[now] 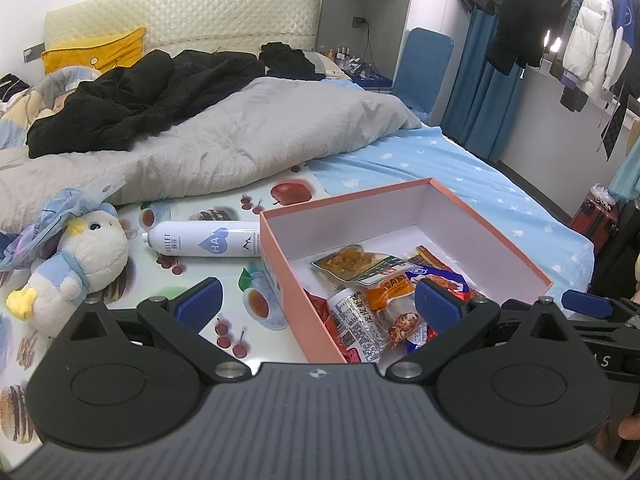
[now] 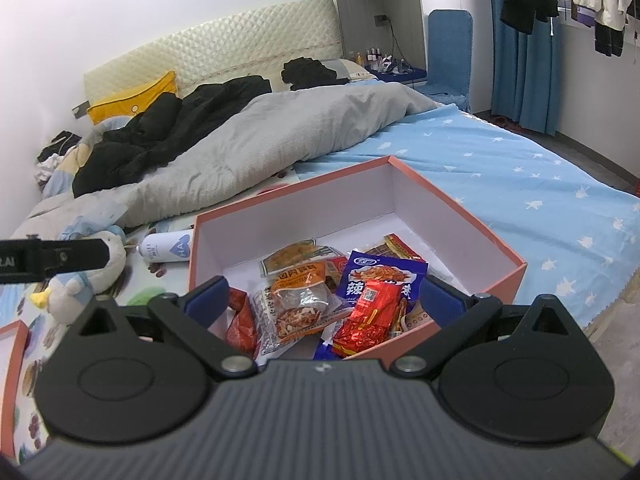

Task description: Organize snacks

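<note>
My right tongs point(image 2: 324, 300) are wide open, holding nothing, right over the snacks point(image 2: 316, 300) heaped in the near end of the pink box point(image 2: 456, 216). My left tongs point(image 1: 316, 304) gape empty, straddling its left wall.

Glossy foil snack packets point(image 2: 360, 312) in a matt cardboard box point(image 2: 460, 216).

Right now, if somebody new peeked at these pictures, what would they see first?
Probably the pink box on the bed, open, with bright snack packets heaped at its near end. Both grippers, left and right, hang open over it, holding nothing. Left of the box lie a white bottle and a plush bird.
</note>
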Demonstrator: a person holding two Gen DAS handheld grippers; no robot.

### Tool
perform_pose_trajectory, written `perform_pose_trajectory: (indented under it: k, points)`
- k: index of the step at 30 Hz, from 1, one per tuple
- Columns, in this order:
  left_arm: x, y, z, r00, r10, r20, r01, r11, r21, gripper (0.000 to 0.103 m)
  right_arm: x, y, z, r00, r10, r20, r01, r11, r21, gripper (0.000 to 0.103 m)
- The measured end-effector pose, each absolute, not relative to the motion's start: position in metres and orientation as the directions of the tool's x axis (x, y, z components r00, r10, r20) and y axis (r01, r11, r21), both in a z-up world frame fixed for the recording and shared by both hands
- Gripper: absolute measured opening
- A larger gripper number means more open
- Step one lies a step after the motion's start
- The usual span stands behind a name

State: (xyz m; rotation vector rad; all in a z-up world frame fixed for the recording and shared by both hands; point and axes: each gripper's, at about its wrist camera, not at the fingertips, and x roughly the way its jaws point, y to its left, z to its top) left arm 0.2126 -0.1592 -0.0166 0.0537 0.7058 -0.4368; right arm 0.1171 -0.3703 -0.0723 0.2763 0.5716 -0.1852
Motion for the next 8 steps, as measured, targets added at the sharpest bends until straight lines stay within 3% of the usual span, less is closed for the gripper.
perform_pose_trajectory:
  k: [8]
  points:
    - [0.2121,-0.1601,-0.0168,0.676,-0.37,-0.637,0.405,0.909,-0.098,0.103,0.1181,-0.3702,-0.0716,0.827,-0.095,-0.554,0.246,0.947,0.205,0.103]
